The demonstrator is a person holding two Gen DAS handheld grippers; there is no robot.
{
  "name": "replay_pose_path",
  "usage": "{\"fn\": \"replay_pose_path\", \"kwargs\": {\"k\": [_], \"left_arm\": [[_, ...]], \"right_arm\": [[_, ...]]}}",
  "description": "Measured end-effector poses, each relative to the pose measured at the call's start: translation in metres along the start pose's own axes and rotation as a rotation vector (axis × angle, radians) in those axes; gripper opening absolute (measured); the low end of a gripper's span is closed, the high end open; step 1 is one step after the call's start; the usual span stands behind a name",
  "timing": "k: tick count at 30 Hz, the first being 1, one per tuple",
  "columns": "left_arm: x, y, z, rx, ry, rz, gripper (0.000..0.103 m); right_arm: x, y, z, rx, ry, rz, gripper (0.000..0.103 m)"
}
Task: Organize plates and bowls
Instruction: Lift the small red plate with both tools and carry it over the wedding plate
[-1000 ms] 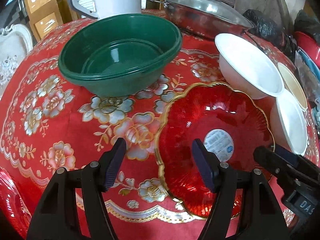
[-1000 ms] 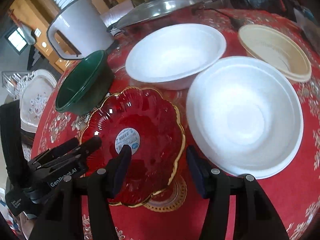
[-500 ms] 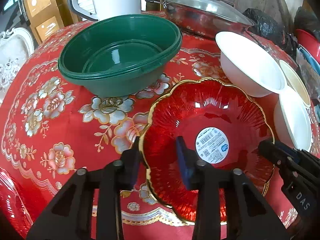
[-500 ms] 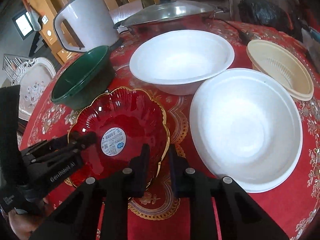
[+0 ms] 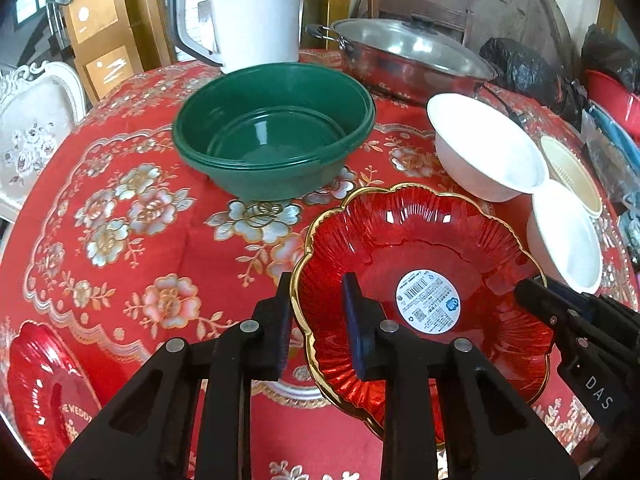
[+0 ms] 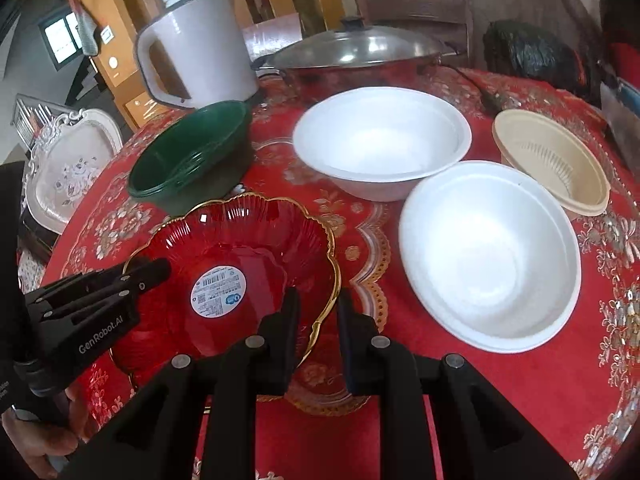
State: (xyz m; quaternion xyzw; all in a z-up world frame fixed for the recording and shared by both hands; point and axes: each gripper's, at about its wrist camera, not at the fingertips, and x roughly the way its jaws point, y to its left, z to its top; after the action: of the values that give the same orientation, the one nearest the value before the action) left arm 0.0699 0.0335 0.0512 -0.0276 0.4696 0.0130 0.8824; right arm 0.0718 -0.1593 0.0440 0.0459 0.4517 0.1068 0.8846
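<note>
A red ribbed plate [image 5: 424, 248] [image 6: 240, 240] with a gold scalloped rim and a round white sticker hangs tilted just above the red flowered tablecloth [image 5: 120, 220]. My left gripper [image 5: 316, 304] straddles its left rim, one finger outside and one inside; its jaws are closing, with the rim pinched between them. My right gripper [image 6: 316, 308] is shut on the opposite rim, and its tip shows at the plate's right edge [image 5: 528, 292] in the left wrist view. A stack of green bowls [image 5: 272, 148] [image 6: 188, 160] stands behind the plate.
Two white foam bowls [image 6: 380, 140] [image 6: 488, 252] and a beige bowl [image 6: 552, 156] sit to the right. A lidded steel pot [image 5: 408, 52] and a white jug [image 5: 252, 12] stand at the back. A second red plate [image 5: 44, 384] lies at the near left edge.
Both grippers went from open over the red plate to closed on its opposite rims. The plate has since risen a little and tilted.
</note>
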Motion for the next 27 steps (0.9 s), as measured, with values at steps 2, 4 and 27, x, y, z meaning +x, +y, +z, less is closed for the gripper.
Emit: {"fn": "replay_pose_path", "kwargs": {"k": [2,4,27], "left_arm": [[-0.007,0.002,-0.002,-0.005,-0.007,-0.002,0.023],[-0.012,0.005,-0.003,-0.01,-0.012,-0.004,0.023],[-0.094,0.107,-0.053,-0.143,-0.087,0.056,0.023]], "right_arm": [[-0.003,0.003,0.0,-0.006,-0.008,0.004,0.017],[-0.008,0.007,0.001,-0.011,-0.017,0.007,0.017],[-0.038,0.108,-0.012,-0.162,-0.069,0.112,0.017]]}}
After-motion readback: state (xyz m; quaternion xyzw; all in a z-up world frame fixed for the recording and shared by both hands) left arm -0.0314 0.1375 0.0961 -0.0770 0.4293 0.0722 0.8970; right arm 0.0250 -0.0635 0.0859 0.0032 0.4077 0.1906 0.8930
